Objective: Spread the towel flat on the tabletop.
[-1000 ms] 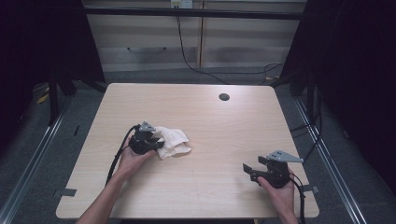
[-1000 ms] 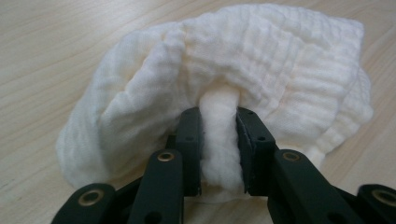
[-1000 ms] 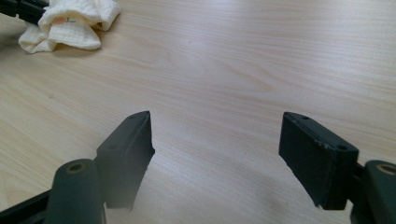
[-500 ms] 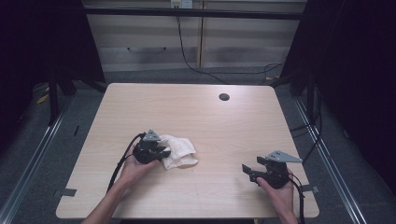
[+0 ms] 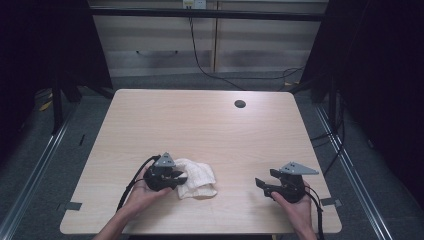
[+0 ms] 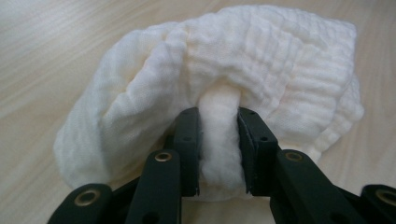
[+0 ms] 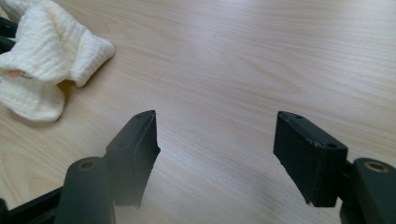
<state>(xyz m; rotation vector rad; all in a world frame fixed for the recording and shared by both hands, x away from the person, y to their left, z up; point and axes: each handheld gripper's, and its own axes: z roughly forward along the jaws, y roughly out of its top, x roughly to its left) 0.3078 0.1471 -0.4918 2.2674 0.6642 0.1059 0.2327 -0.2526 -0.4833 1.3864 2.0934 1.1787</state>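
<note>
A crumpled cream-white cloth (image 5: 198,179) lies on the wooden table (image 5: 210,125) near its front left. My left gripper (image 5: 179,177) is at the cloth's left side, shut on a bunched fold of the cloth (image 6: 219,135) between its two black jaws. The rest of the cloth (image 6: 261,60) mounds up beyond the jaws. My right gripper (image 5: 261,185) rests near the front right of the table, open, with bare wood between its jaws. In the right gripper view the cloth (image 7: 44,56) sits at the upper left, well apart from my right gripper (image 7: 217,140).
A dark round grommet hole (image 5: 240,104) sits at the table's far right. Cables (image 5: 131,182) trail from the grippers toward the front edge. Dark floor and metal rails (image 5: 35,175) flank the table.
My left gripper has dragged the cloth toward the front of the table and slightly right. The right gripper has stayed in place, open.
</note>
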